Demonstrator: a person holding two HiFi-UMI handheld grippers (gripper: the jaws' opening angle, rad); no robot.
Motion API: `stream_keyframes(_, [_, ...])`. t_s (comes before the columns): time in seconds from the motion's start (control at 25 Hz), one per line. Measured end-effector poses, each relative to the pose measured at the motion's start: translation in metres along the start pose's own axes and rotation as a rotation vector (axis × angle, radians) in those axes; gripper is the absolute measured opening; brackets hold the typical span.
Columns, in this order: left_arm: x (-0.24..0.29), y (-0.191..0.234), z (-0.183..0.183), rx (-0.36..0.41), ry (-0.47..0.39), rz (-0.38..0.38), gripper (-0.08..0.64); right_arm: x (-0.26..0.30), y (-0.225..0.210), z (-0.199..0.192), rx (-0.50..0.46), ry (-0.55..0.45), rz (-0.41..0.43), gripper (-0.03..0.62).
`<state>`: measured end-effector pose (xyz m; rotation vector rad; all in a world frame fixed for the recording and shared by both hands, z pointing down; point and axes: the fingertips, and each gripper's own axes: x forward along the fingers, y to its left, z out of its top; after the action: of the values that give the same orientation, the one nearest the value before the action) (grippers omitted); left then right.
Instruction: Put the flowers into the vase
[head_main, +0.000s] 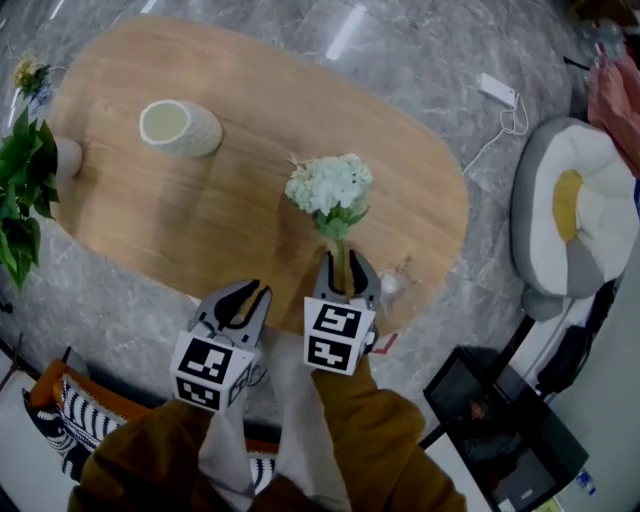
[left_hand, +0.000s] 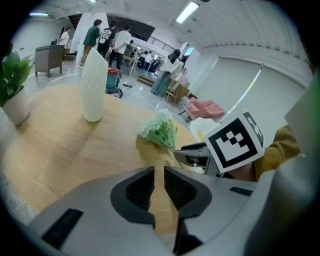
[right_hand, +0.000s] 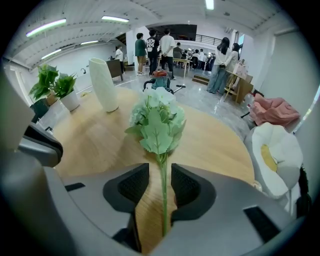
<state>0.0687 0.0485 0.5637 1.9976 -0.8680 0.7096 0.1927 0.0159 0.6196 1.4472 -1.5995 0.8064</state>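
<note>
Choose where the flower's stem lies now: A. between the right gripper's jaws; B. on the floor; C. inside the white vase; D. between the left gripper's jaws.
A: the right gripper view shows the flower's stem running up between the parted jaws of the right gripper, while the white vase stands apart, farther back on the table.

Potted plant at table edge (leafy).
</note>
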Motion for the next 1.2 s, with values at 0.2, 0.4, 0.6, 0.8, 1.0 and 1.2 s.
stream_keyframes(0.2, [0.005,0.006,-0.006,-0.018,0.016,0.001,0.066,0.015,-0.008,-0.002,-0.057,0.020,-0.030,0.121])
stream_keyframes(0.4, [0.011,0.004,-0.012,-0.024,0.025,-0.008,0.066,0.023,-0.009,-0.006,-0.063,0.047,-0.022,0.121])
stream_keyframes(0.6, [0.013,0.000,-0.012,-0.022,0.027,-0.014,0.065,0.027,-0.008,-0.005,-0.072,0.073,-0.001,0.121])
stream_keyframes(0.8, [0.012,-0.001,-0.008,-0.022,0.020,-0.009,0.066,0.030,-0.002,-0.001,-0.032,0.104,0.102,0.083])
stream_keyframes(1.0, [0.017,-0.003,-0.013,-0.033,0.013,-0.011,0.066,0.026,0.000,0.003,-0.031,0.121,0.153,0.081])
stream_keyframes(1.2, [0.019,-0.004,-0.010,-0.054,-0.014,-0.010,0.066,0.022,0.004,0.003,0.058,0.199,0.308,0.083])
